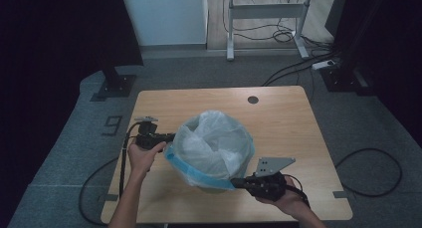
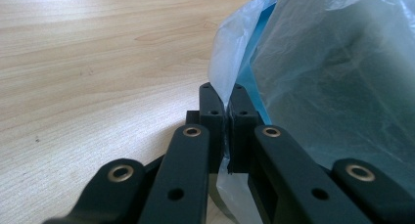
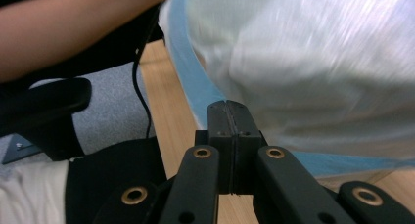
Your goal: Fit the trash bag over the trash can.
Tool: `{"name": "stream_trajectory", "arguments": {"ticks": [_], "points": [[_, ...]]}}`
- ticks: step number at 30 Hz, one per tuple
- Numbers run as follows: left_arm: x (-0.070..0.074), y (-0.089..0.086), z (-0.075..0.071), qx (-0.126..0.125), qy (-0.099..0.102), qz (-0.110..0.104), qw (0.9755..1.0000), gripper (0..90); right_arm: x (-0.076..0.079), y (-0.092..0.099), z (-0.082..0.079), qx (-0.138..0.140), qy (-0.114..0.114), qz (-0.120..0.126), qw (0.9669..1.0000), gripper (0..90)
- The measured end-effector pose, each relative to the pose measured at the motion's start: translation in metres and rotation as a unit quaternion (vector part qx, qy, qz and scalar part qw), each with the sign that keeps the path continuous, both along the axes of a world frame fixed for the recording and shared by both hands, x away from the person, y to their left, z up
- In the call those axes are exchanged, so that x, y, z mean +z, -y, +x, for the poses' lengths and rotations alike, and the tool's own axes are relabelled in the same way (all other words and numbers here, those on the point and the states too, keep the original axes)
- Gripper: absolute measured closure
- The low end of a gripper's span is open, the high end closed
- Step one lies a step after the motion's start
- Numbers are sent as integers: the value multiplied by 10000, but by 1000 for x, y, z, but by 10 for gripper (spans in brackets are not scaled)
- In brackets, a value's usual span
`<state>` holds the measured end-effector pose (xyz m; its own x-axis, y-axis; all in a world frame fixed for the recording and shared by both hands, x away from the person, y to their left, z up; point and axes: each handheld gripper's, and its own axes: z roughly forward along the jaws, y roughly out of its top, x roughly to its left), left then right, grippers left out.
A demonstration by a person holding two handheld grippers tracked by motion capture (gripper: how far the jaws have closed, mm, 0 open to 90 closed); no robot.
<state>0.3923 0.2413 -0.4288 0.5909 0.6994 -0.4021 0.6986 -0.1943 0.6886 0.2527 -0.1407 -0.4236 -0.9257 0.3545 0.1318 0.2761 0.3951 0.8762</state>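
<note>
A translucent white plastic bag (image 1: 214, 143) with a blue hem stands puffed up at the middle of the wooden table (image 1: 283, 123); whatever it lines is hidden under the film. My left gripper (image 1: 169, 137) is at the bag's left edge. In the left gripper view, the left gripper (image 2: 226, 100) is shut on a fold of the bag (image 2: 333, 77). My right gripper (image 1: 235, 182) is at the near right edge, where the blue hem is drawn out toward it. In the right gripper view, the right gripper (image 3: 228, 109) has its jaws pressed together at the blue hem (image 3: 195, 82).
A round grommet hole (image 1: 253, 99) lies near the table's far edge. Behind the table are a white desk frame (image 1: 230, 39), a black stand base (image 1: 115, 86) and floor cables (image 1: 370, 171). A forearm (image 3: 73, 33) and a chair armrest (image 3: 44, 104) lie left of the right gripper.
</note>
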Motion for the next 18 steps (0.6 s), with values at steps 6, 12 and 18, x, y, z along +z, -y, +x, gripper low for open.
{"name": "stream_trajectory", "arguments": {"ticks": [6, 12, 18], "points": [[-6, -3, 0, 20, -16, -19, 10000, 879, -38, -8, 4, -169, -153, -93, 9997, 893], [-10, -6, -3, -12, 39, -73, 10000, 855, -71, -5, 20, -520, -406, -29, 9978, 892], [-1, -14, -12, 189, 545, -77, 9983, 539, -65, 2, 16, -616, -368, 327, 9969, 774]]}}
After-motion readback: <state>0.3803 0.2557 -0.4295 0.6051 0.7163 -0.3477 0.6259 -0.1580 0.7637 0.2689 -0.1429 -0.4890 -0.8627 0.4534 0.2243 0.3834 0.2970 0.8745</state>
